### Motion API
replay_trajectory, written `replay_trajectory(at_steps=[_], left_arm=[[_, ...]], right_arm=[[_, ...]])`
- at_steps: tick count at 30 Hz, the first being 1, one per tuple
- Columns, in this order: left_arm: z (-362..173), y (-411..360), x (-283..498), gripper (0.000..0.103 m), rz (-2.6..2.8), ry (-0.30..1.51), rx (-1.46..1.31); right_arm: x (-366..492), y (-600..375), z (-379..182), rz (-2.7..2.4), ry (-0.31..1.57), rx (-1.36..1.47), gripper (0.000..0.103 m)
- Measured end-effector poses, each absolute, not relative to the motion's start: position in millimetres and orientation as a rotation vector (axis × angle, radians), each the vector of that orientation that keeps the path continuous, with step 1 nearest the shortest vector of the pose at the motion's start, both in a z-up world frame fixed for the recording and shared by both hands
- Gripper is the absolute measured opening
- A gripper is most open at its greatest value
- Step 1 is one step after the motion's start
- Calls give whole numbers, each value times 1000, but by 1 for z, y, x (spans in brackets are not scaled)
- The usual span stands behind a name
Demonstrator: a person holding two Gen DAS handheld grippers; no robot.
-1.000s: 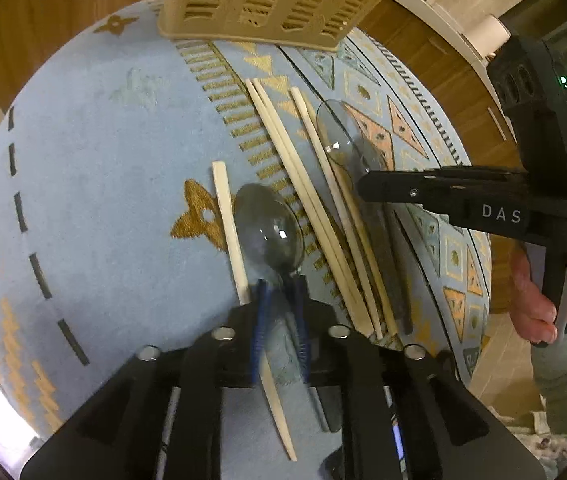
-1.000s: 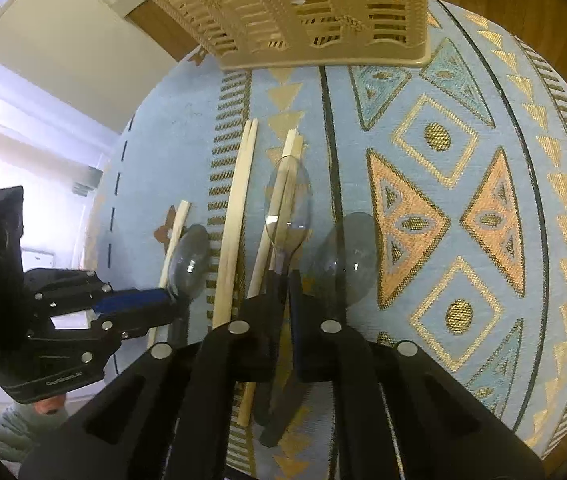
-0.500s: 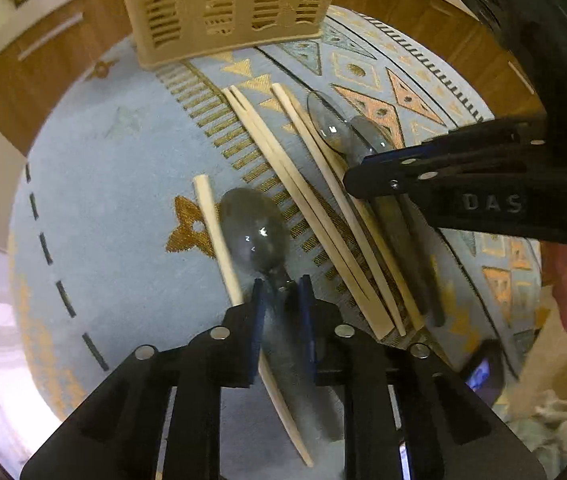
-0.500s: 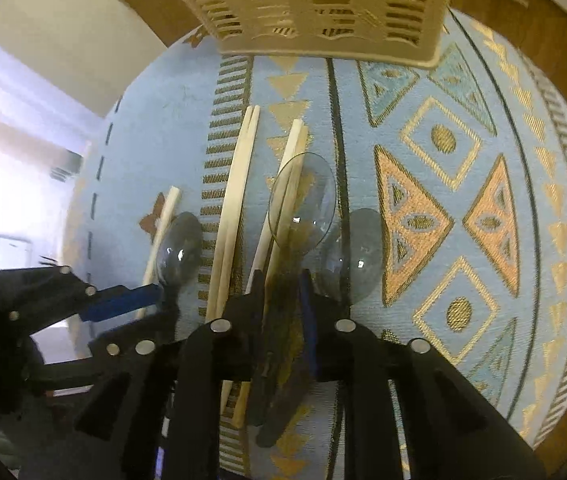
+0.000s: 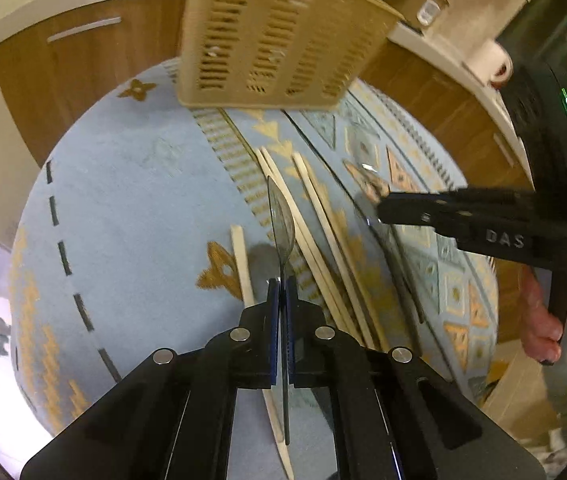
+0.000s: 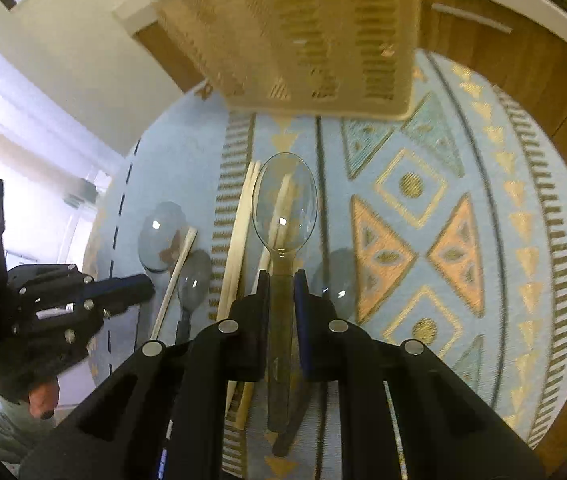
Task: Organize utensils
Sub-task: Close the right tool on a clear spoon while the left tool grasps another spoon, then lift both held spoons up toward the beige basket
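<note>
Both tongs carry a clear plastic spoon off the rug (image 6: 523, 200): the left gripper (image 5: 282, 292) has just closed onto one spoon (image 5: 280, 220) by its handle, edge-on, and the right gripper (image 6: 282, 280) pinches another spoon (image 6: 284, 204), bowl up. Ahead of both stands the slotted basket (image 6: 303, 40) — neither spoon is in it yet. Wooden chopsticks (image 5: 323, 232) lie below the tongs, unsorted.
</note>
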State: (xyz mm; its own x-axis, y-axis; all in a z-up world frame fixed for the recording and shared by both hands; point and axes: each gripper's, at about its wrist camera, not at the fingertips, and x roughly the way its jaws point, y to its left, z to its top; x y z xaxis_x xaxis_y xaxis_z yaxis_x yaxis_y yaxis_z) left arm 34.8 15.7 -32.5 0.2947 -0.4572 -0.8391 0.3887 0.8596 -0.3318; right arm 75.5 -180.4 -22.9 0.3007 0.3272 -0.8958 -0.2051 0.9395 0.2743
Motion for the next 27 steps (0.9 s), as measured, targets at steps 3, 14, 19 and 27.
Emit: replay_trajectory(at_steps=[3, 14, 19, 27], left_arm=[[-32, 27, 52, 1, -545, 1142, -107], [-48, 52, 109, 3, -450, 1221, -29], [-52, 46, 112, 29, -440, 1263, 70], [-57, 5, 111, 30, -386, 1289, 345]], right_arm=[[83, -198, -16, 318, 1196, 138, 10], [110, -265, -45, 121, 1262, 107, 10], [111, -269, -49, 123, 1269, 66, 11], [116, -258, -46, 125, 1316, 16, 16]])
